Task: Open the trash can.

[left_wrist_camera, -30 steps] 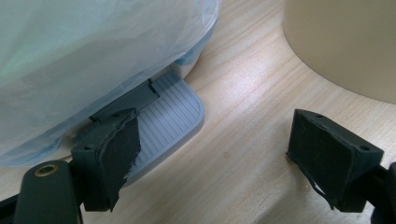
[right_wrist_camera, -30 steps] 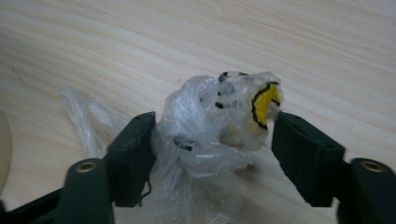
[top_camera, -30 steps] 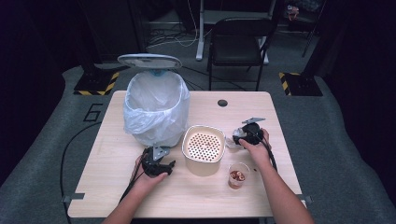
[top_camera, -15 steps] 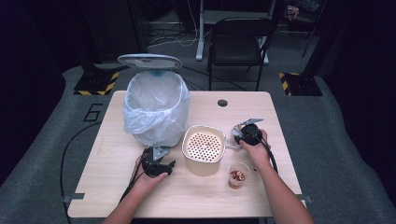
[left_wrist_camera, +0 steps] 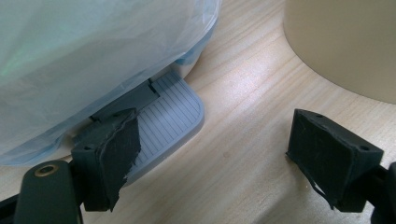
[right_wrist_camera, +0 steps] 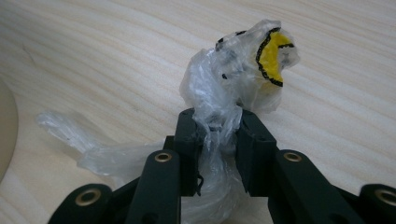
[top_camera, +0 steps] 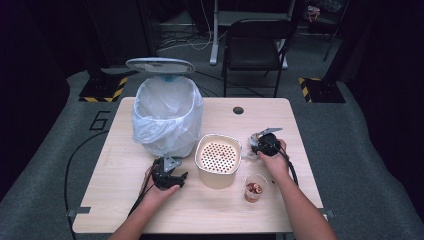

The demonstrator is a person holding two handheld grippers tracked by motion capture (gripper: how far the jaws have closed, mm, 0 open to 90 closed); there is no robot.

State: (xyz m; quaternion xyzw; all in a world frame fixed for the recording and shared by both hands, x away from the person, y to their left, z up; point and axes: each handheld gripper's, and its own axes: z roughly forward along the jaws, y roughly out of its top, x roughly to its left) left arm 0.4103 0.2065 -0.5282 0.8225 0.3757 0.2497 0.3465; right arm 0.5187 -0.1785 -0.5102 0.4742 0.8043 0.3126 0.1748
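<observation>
While the left fingers (left_wrist_camera: 116, 154) gape, the right fingers (right_wrist_camera: 187, 140), just closing, pinch the plastic wrapper (right_wrist_camera: 224, 88).

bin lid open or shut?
Open. The lid stands raised behind the rim, and the white liner's mouth is exposed from above.

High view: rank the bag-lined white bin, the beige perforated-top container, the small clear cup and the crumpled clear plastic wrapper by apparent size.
1. White bin lined with a clear plastic bag
2. Beige container with perforated top
3. Small clear cup with brownish contents
4. Crumpled clear plastic wrapper, though the right gripper partly hides it, so its place below the cup is unsure.
</observation>
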